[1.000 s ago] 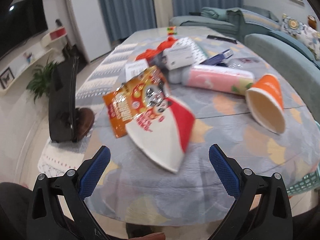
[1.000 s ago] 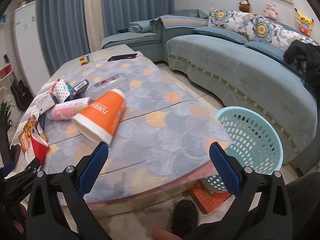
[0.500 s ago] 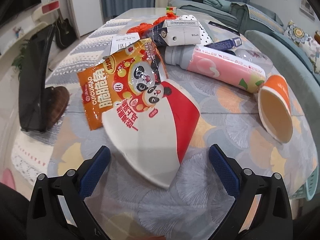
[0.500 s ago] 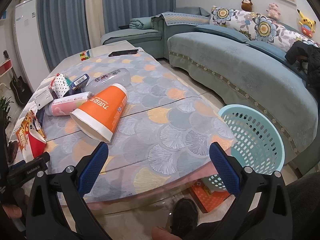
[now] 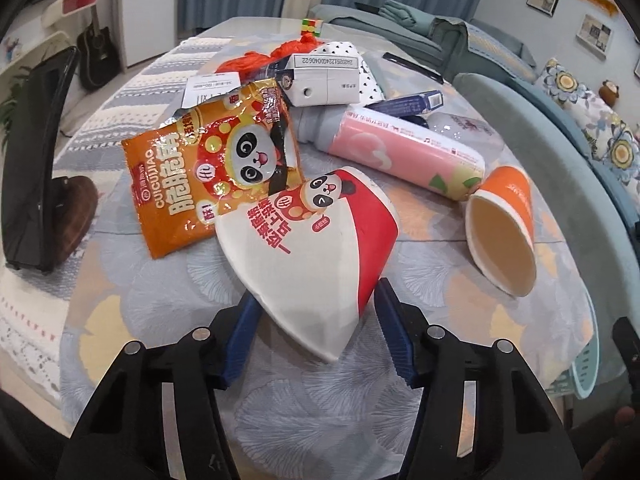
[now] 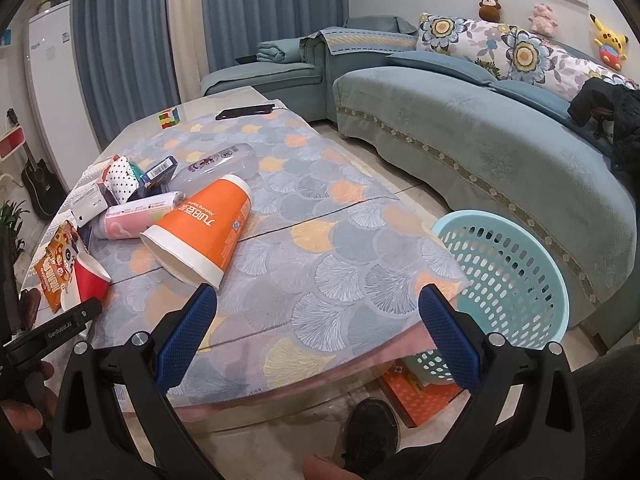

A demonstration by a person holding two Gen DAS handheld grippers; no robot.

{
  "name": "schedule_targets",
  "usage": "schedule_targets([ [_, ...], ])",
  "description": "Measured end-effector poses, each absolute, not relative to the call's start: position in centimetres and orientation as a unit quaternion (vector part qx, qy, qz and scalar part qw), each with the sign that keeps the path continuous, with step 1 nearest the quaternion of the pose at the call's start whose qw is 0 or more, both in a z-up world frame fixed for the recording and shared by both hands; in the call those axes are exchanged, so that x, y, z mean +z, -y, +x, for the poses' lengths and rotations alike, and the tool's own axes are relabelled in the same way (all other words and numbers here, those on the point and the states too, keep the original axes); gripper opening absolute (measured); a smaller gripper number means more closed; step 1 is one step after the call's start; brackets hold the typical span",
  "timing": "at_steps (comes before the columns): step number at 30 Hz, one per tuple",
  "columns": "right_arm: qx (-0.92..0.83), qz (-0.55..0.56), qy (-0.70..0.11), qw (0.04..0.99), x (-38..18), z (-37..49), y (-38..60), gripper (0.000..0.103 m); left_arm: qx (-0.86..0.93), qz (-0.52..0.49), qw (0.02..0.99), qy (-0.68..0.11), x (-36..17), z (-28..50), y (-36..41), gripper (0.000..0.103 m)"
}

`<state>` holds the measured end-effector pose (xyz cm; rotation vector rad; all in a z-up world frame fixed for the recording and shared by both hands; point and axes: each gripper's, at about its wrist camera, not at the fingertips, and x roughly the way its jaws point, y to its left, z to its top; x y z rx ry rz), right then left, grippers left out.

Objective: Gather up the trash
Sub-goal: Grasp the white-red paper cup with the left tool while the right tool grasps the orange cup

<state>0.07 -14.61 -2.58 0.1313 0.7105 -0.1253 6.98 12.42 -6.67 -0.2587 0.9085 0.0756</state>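
Note:
A flattened red-and-white paper cup (image 5: 316, 248) with a panda print lies on the table. My left gripper (image 5: 316, 320) has its blue pads on both sides of the cup's wide end, closed in against it. The cup also shows in the right wrist view (image 6: 90, 280). An orange snack bag (image 5: 208, 168), a pink can (image 5: 404, 152) and an orange paper cup (image 5: 504, 232) lie around it. My right gripper (image 6: 316, 320) is open and empty above the table's near edge, just right of the orange cup (image 6: 204, 228).
A light-blue mesh basket (image 6: 508, 280) stands on the floor at the table's right corner, beside the sofa (image 6: 480, 128). A white carton (image 5: 324, 80), a clear bottle (image 6: 220, 164), a phone (image 6: 244, 112) and a puzzle cube (image 6: 168, 116) lie farther back. A dark stand (image 5: 32, 160) sits left.
My left gripper moved forward onto the red-and-white cup and its jaws narrowed around the cup's wide end. My right gripper edged slightly closer to the table, still open.

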Motion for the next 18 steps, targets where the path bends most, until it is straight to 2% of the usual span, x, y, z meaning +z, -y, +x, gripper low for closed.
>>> schedule_targets([
  [3,-0.058,0.061,-0.345,0.935,-2.5,0.3,14.3,0.097,0.036,-0.127,0.891,-0.435,-6.5,6.9,-12.5,0.054],
  [4,-0.055,0.058,-0.343,0.936,-2.5,0.5,14.0,0.097,0.037,-0.127,0.892,-0.432,-6.4,6.8,-12.5,0.048],
  [5,-0.053,0.053,-0.343,0.936,-2.5,0.7,13.7,0.097,0.038,-0.124,0.893,-0.431,-6.4,6.7,-12.5,0.033],
  [9,-0.015,0.026,-0.357,0.933,-3.4,2.2,11.4,0.097,0.034,-0.114,0.895,-0.430,-6.2,6.5,-12.3,0.023],
  [10,-0.005,0.019,-0.361,0.932,-3.6,2.4,10.8,0.097,0.033,-0.109,0.896,-0.429,-6.1,6.4,-12.1,0.014],
  [11,0.004,0.009,-0.362,0.932,-3.8,2.6,10.1,0.097,0.033,-0.105,0.898,-0.427,-6.1,6.3,-12.0,0.001],
  [15,0.020,-0.040,-0.366,0.930,-4.8,4.3,7.9,0.096,0.032,-0.104,0.900,-0.423,-5.7,6.2,-12.1,0.001],
  [18,0.021,-0.038,-0.376,0.926,-5.6,5.9,7.5,0.096,0.034,-0.115,0.900,-0.420,-5.5,6.1,-12.7,0.001],
])
